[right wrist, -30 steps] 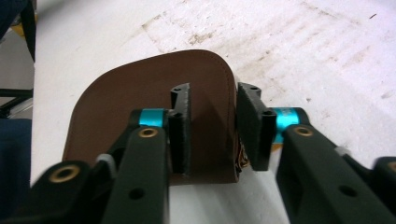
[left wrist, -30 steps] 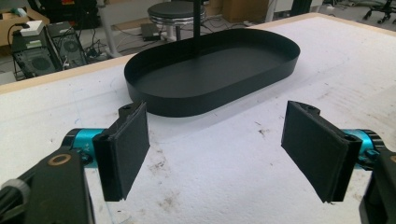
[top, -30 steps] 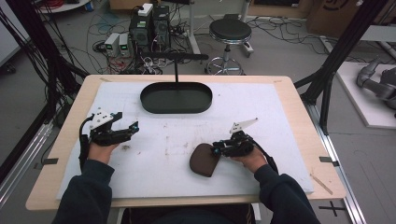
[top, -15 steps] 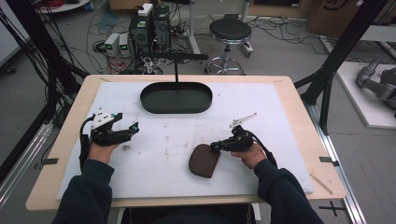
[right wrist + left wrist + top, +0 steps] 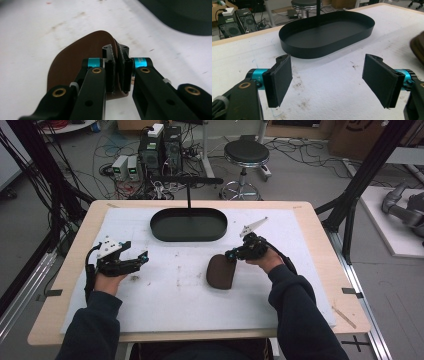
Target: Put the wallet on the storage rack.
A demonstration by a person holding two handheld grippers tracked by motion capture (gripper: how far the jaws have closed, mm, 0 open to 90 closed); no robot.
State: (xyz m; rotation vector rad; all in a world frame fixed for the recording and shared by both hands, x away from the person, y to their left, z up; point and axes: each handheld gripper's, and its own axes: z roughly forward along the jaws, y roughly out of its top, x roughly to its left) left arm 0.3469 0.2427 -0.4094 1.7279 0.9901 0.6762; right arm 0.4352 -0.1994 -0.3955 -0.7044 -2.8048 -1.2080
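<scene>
A flat, brown, leather-like oval piece (image 5: 221,271) lies on the white mat a little right of centre. My right gripper (image 5: 232,254) is at its right edge. In the right gripper view the two pads are pressed together on the rim of the brown piece (image 5: 75,57), so this gripper (image 5: 115,50) is shut on it. My left gripper (image 5: 142,257) rests at the left of the mat, pointing right. Its jaws (image 5: 328,67) stand wide open with nothing between them. The brown piece (image 5: 418,47) shows at the right edge of that view.
A black oval tray (image 5: 160,232) with a thin upright post stands at the back centre of the mat, seen close in the left gripper view (image 5: 324,50). The white mat (image 5: 165,305) has small dark specks. Cables, computers and a stool lie beyond the table.
The right gripper closed on the brown piece's edge and moved up and away, towards the tray, drawing the piece with it. The left gripper stayed put.
</scene>
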